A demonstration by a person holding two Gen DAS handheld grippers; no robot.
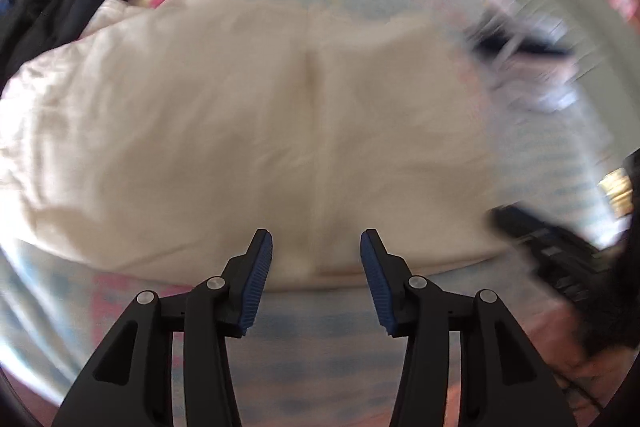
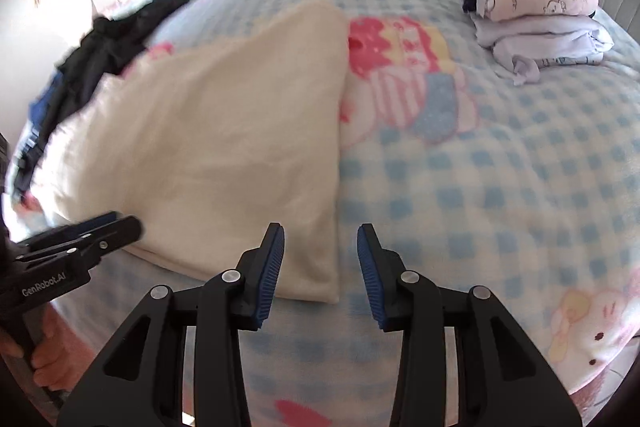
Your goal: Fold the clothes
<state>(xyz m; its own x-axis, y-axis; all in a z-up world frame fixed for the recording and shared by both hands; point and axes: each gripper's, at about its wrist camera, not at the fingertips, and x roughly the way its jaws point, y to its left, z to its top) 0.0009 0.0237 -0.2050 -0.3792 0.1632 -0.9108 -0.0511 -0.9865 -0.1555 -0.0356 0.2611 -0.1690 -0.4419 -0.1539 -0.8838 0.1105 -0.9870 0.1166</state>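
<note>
While it lies flat — cream garment: the folded cream cotton garment [image 2: 224, 131] covers the blue-checked fleece blanket [image 2: 500, 167].
Left gripper [image 1: 316, 267]: jaws apart, nothing held — over garment's near edge.
Right gripper [image 2: 320, 263]: jaws apart, nothing held, at garment's corner.

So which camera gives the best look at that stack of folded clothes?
The right wrist view: the stack of folded clothes sits sharp and whole on the blanket. In the left wrist view it is only a blurred smear at the edge.

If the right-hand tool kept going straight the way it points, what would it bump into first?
Probably the cream cloth, at its near corner, or the checked blanket right beside it; the right tool points at that edge, and depth is unclear.
</note>
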